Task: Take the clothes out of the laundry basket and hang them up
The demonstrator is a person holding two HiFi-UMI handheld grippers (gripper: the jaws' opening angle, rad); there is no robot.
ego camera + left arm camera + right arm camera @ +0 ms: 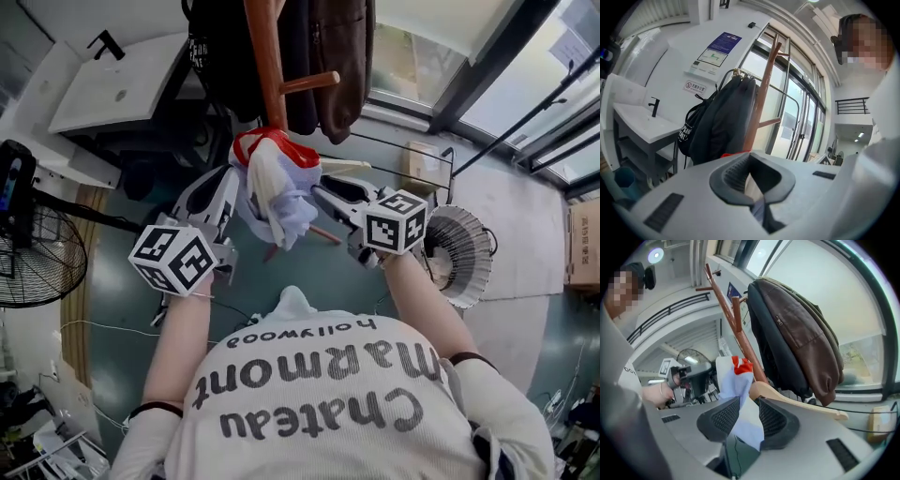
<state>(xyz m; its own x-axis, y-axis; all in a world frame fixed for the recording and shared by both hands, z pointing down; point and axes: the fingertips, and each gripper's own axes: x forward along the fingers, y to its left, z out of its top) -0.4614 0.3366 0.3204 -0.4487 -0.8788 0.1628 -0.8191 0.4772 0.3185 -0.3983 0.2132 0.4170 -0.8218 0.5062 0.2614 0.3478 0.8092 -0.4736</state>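
A pale garment (272,187) with a red collar hangs bunched on a wooden hanger (342,167) just below the wooden coat rack pole (265,56). My left gripper (232,192) is at the garment's left side and shut, with a sliver of pale cloth (757,206) pinched between its jaws (752,180). My right gripper (323,195) is at the garment's right side, under the hanger arm (801,405). Its jaws (749,416) stand apart with the cloth (736,380) hanging loosely between them. The left gripper (689,376) shows beyond the garment in the right gripper view.
A black backpack (722,122) and a brown jacket (806,333) hang on the rack's pegs. A round white ribbed basket (459,248) stands on the floor at the right, a floor fan (37,253) at the left, a white sink counter (117,84) beyond. Windows run along the right.
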